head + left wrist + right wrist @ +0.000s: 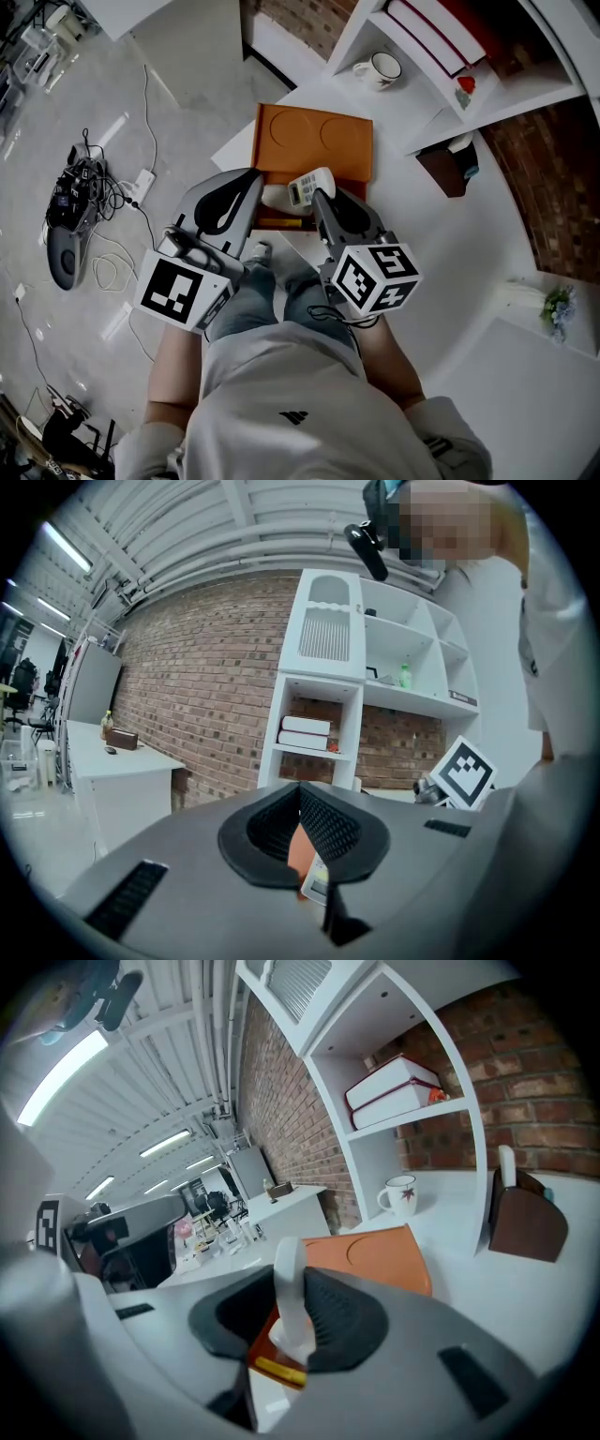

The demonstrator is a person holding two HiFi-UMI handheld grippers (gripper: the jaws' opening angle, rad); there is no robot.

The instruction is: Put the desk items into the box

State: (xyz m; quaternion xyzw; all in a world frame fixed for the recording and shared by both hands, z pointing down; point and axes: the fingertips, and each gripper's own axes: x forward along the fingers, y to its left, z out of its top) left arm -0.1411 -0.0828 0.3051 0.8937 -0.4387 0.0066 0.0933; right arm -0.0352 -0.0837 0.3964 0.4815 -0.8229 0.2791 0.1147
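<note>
On the white desk (441, 246), just in front of the person, sits an orange box (314, 136) with two round shapes pressed into its flat face. Over its near edge, the right gripper (321, 195) is clamped on a white device (307, 185) with a small grey screen. In the right gripper view the device (289, 1283) stands edge-on between the two dark pads, which press on it from both sides. Beyond it lies the orange box (375, 1255). A thin yellow thing (279, 1370) lies along the box's near side; I cannot tell what it is.

Beside it, to the left, the left gripper (253, 178) is level with its jaws clenched together on nothing. In its own view the left gripper (300, 808) shows pads that meet, and through the notch beneath them a strip of orange and a corner of the device (317, 881) peek out.

Behind the box stands a white shelf unit (487, 89). A white mug (378, 67) sits in its lowest bay and stacked books (394, 1091) on the shelf above. A brown holder (448, 167) stands on the desk to the box's right, near the shelf's foot and apart from the box.
</note>
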